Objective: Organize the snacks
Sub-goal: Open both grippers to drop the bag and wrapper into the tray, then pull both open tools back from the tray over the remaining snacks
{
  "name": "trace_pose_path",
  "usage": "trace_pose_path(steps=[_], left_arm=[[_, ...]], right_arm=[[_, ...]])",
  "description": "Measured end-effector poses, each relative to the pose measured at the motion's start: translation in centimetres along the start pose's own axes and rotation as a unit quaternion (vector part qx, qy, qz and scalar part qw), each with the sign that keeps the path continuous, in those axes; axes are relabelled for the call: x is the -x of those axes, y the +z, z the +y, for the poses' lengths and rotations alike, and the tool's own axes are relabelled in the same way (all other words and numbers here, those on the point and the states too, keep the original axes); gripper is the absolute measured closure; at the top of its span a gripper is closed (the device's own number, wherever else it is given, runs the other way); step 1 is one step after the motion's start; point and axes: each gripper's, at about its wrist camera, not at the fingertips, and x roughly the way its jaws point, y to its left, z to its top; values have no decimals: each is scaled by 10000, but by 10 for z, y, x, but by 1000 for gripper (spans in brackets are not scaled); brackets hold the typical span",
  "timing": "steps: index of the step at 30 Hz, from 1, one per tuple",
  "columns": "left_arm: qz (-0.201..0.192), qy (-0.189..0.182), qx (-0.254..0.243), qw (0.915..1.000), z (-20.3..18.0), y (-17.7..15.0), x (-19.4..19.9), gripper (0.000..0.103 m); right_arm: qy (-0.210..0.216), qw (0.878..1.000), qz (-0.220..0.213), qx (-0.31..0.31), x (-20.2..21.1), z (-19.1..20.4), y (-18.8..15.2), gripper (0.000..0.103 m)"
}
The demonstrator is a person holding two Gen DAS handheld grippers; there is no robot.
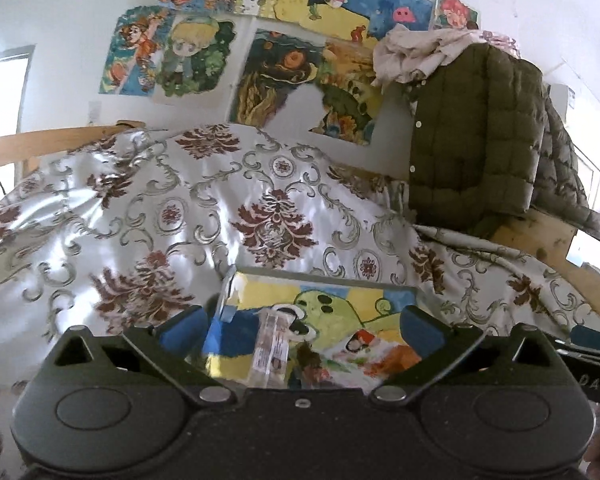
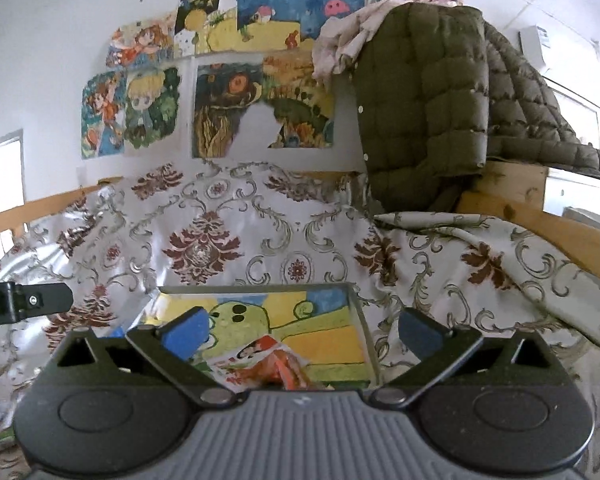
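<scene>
A shallow clear tray [image 1: 324,277] with a painted picture under it lies on the floral cloth, just ahead of both grippers. In the left wrist view a clear-wrapped snack stick [image 1: 271,346] lies in the tray, below my left gripper [image 1: 302,328], which is open with nothing between its blue pads. In the right wrist view an orange snack wrapper [image 2: 286,368] lies at the near edge of the tray [image 2: 260,290]. My right gripper [image 2: 302,328] hangs open above it, holding nothing. The left gripper's black body [image 2: 24,304] shows at that view's left edge.
A silvery cloth with maroon floral print [image 1: 148,208] covers the surface. An olive quilted jacket [image 1: 472,136] hangs over a wooden frame [image 2: 540,216] at the right. Painted posters [image 1: 188,56] cover the white wall behind. A window [image 2: 0,172] is at the left.
</scene>
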Motion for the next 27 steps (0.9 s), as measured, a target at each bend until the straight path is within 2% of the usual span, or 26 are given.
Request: trace_pose_path(steps=[6, 13, 17, 27], left_arm=[[64, 146, -196, 9997, -2, -24, 48, 1], [9, 251, -247, 9994, -1, -39, 97, 1], [-59, 314, -308, 9990, 0, -49, 116, 1], [136, 532, -65, 9985, 7, -68, 148, 1]], right_arm=[[234, 9994, -181, -164, 48, -4, -6, 0], [342, 9987, -195, -336, 93, -3, -16, 0], [348, 9987, -156, -332, 113, 0, -26, 0], [264, 9993, 5, -253, 153, 8, -47, 0]])
